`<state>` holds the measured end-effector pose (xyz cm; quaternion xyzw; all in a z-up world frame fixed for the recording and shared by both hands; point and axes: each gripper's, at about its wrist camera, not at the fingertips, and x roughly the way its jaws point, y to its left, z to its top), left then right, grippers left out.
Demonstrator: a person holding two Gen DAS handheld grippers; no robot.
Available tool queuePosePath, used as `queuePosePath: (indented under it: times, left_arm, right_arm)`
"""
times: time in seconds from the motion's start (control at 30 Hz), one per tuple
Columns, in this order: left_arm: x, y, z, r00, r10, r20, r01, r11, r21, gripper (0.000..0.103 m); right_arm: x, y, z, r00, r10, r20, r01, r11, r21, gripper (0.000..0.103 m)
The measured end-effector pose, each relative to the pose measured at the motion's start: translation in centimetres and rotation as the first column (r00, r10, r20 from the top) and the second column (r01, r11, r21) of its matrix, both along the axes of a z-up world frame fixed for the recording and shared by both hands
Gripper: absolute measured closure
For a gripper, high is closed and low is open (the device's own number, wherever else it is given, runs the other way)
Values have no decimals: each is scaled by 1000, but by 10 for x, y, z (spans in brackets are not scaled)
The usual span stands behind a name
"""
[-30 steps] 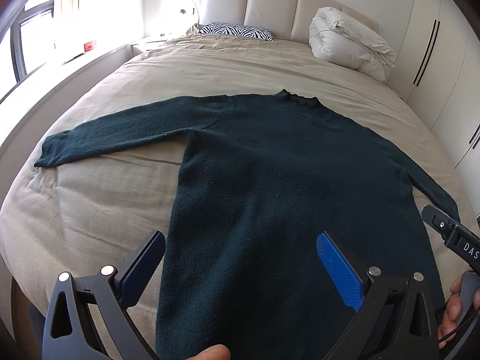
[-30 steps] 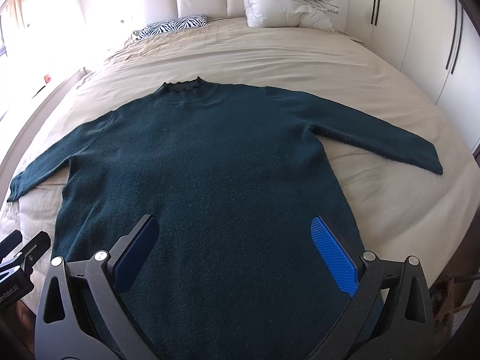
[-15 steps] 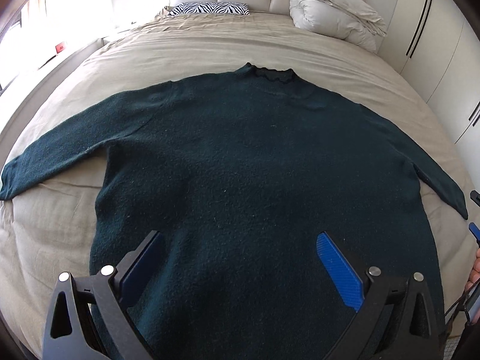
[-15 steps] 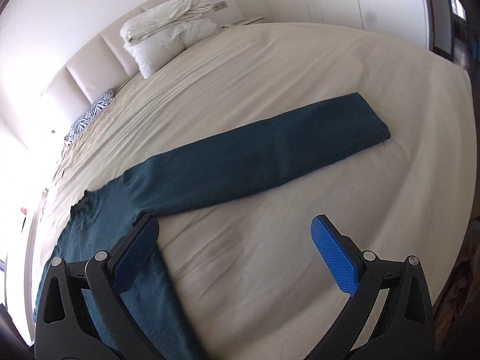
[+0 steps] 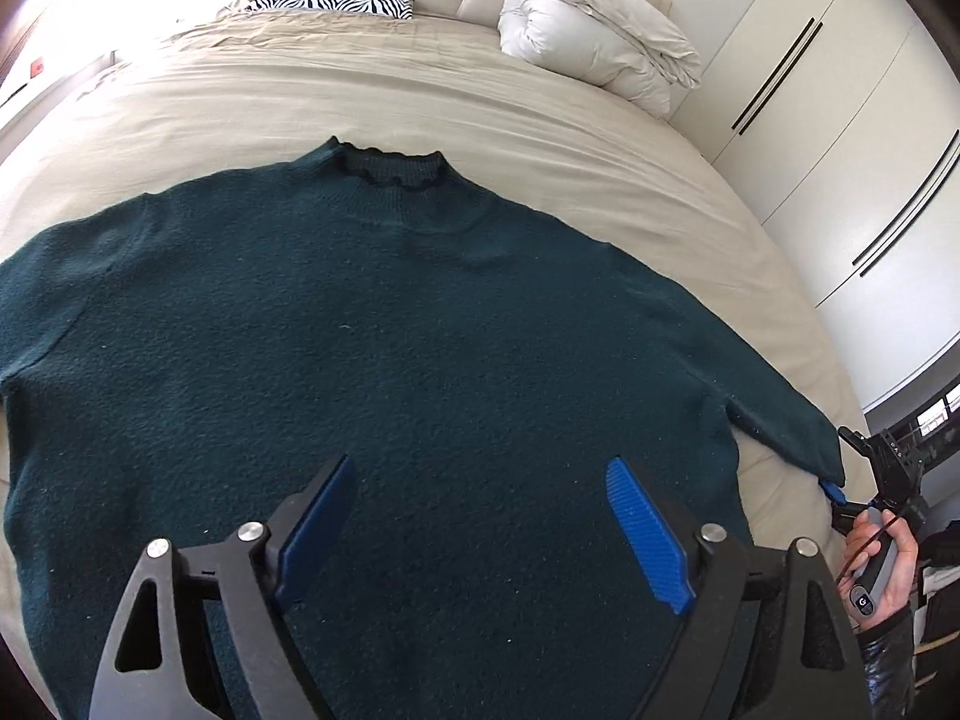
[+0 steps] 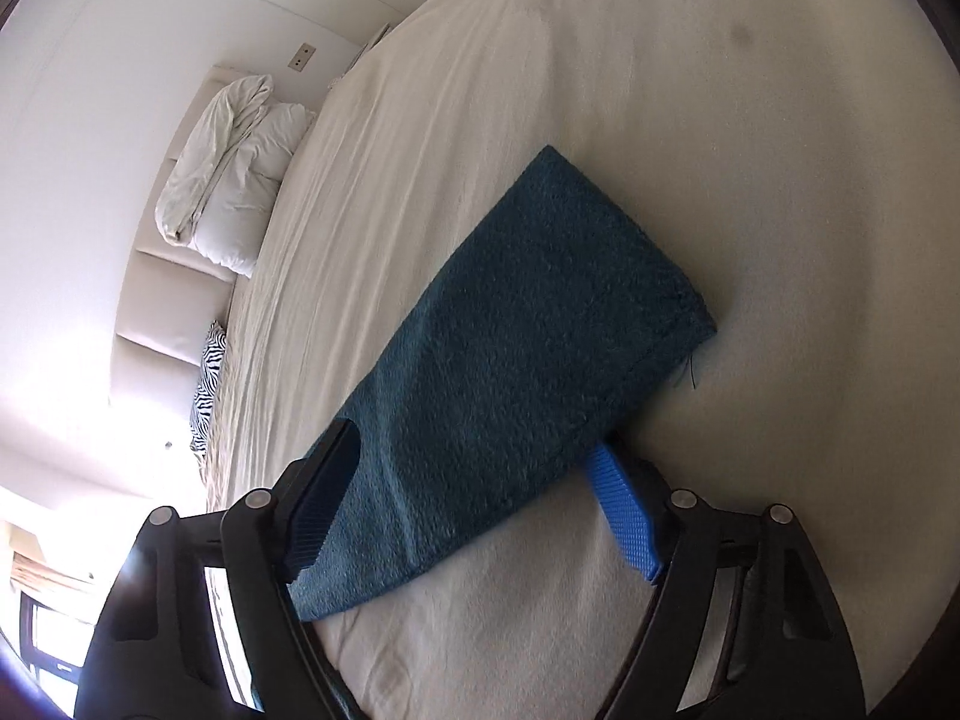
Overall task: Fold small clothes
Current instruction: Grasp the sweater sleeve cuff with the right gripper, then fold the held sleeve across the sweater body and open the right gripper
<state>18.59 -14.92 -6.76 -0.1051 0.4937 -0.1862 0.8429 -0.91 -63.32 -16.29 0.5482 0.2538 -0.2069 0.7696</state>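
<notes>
Right gripper (image 6: 474,492) closing, jaws straddling sleeve (image 6: 516,360) near cuff, pads not yet pressing: not gripped. Left gripper (image 5: 480,516) closing too, nothing pinched, hovering over sweater (image 5: 390,360) body spread flat on bed (image 5: 540,120). Best: seat sleeve deep between pads, pinch both layers, then carry across chest.

Right view only: cuff edge, loose thread, lower pad half under cloth. Left view only: collar, whole torso, hand (image 5: 876,564) on right tool, zebra pillow (image 5: 336,0).
</notes>
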Motion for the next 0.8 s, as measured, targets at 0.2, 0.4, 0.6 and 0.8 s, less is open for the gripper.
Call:
queuePosePath:
  times: [0.2, 0.4, 0.6, 0.8]
  left_arm:
    - [8, -11, -11, 999, -36, -29, 34, 997, -69, 26]
    - [17, -9, -14, 998, -42, -36, 38, 994, -107, 26]
    - [27, 6, -14, 999, -26, -47, 17, 983, -183, 23]
    - [37, 28, -21, 994, -1, -113, -35, 946, -322, 18]
  right_arm:
    - [15, -34, -14, 997, -59, 39, 57, 997, 55, 51]
    - [57, -46, -8, 999, -33, -6, 33, 999, -9, 92]
    - [130, 6, 62, 989, 120, -87, -140, 948, -286, 96]
    - [228, 151, 125, 877, 388, -284, -477, 635, -607, 96]
